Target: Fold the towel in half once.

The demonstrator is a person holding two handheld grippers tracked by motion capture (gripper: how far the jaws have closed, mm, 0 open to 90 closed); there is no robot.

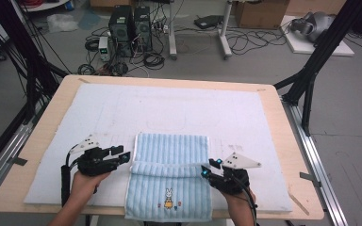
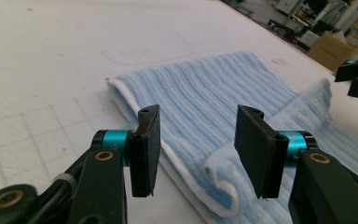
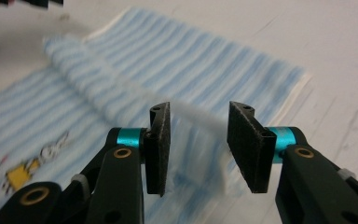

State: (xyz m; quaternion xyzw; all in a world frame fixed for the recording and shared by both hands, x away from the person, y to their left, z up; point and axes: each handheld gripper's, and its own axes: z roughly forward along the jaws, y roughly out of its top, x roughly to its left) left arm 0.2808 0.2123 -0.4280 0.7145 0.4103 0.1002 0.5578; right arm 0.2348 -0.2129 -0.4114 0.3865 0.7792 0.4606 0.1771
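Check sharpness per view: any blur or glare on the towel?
High view: even light, no glare, towel sharp. Left gripper view: towel ribs crisp, far background soft. Right gripper view: towel edge between the open jaws smeared by blur, rabbit print fuzzy.

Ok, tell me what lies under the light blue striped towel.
The light blue striped towel lies on the white padded mat, which covers the wooden table. Its near part hangs over the table's edge. The mat directly beneath is hidden.

A light blue striped terry towel (image 1: pixel 169 179) lay on the white padded mat (image 1: pixel 169 110) covering the wooden desk (image 1: pixel 283 136), near its front edge. The left gripper (image 1: pixel 125 155) sat at its left edge, the right gripper (image 1: pixel 207 168) at its right.
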